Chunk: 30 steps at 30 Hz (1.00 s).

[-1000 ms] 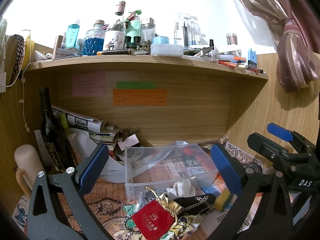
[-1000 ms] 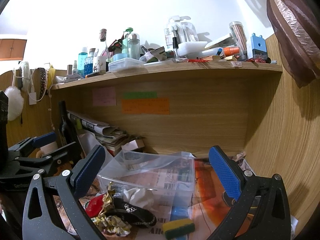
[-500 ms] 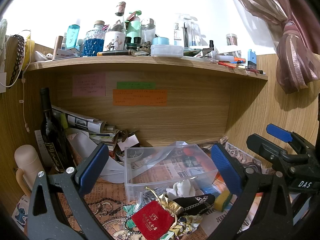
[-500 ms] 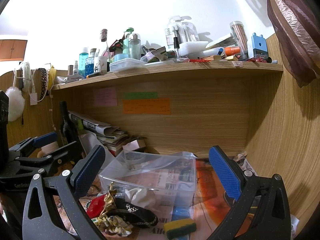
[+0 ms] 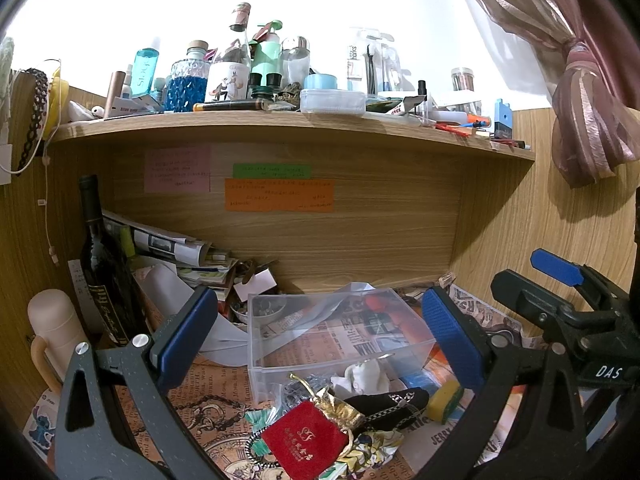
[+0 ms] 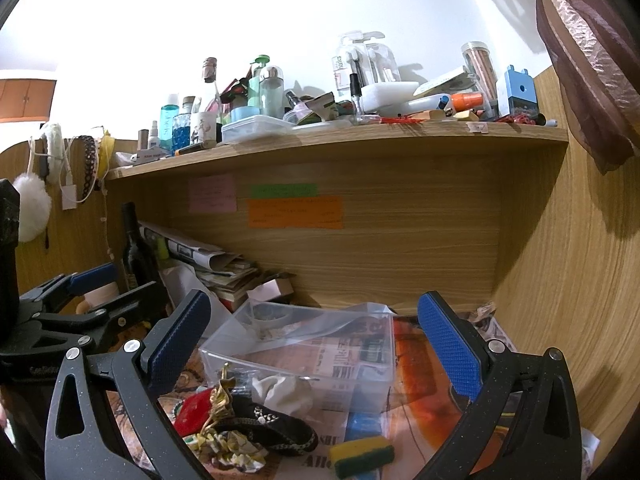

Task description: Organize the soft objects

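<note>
A clear plastic box (image 5: 336, 336) (image 6: 304, 352) stands open on the newspaper-covered desk. In front of it lies a pile of soft things: a red velvet pouch (image 5: 306, 438) (image 6: 194, 410), a gold drawstring bag (image 5: 340, 406), a black patterned pouch (image 5: 386, 404) (image 6: 268, 426), a white crumpled cloth (image 5: 362, 376) (image 6: 284, 390), a floral cloth (image 6: 228, 446) and a yellow-green sponge (image 5: 444, 396) (image 6: 362, 454). My left gripper (image 5: 318, 338) is open and empty above the pile. My right gripper (image 6: 314, 344) is open and empty, to the right of the left one.
A dark wine bottle (image 5: 102, 268), a cream flask (image 5: 54, 336) and stacked papers (image 5: 172, 248) crowd the back left. A shelf (image 5: 280, 124) full of bottles overhangs the desk. A wooden side wall (image 6: 568, 280) and a curtain (image 5: 580, 80) are at the right.
</note>
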Each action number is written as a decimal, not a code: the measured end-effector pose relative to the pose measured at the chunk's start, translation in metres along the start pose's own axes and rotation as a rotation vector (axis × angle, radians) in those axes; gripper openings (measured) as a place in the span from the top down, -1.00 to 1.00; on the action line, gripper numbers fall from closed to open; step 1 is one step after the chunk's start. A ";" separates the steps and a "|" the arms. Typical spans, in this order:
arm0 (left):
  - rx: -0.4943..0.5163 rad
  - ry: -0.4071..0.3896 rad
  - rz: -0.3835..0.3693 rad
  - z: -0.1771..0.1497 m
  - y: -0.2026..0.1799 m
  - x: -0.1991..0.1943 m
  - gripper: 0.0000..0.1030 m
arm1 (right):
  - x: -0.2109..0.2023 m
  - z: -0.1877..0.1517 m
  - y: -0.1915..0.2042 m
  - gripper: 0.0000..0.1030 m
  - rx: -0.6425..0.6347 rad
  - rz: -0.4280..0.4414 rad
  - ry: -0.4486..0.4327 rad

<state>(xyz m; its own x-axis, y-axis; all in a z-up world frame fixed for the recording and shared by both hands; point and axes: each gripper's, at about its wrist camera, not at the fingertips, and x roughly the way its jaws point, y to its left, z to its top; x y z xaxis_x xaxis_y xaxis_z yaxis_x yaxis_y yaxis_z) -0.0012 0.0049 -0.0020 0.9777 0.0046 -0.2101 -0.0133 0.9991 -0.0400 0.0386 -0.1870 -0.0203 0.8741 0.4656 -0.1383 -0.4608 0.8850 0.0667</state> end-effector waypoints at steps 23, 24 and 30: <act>-0.039 0.224 -0.058 -0.043 0.005 0.042 -0.98 | 0.022 -0.039 -0.029 -1.00 0.006 -0.055 0.186; -0.042 0.241 -0.060 -0.046 0.006 0.044 -0.93 | 0.022 -0.043 -0.031 -1.00 0.003 -0.058 0.202; -0.060 0.348 -0.072 -0.070 0.009 0.057 -0.66 | 0.028 -0.064 -0.042 -0.94 0.012 -0.059 0.301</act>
<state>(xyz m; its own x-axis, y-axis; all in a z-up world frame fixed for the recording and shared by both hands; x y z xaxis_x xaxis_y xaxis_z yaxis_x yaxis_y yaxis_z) 0.0397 0.0112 -0.0832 0.8466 -0.0908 -0.5245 0.0307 0.9920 -0.1223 0.0723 -0.2112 -0.0900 0.8138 0.3924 -0.4287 -0.4071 0.9113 0.0614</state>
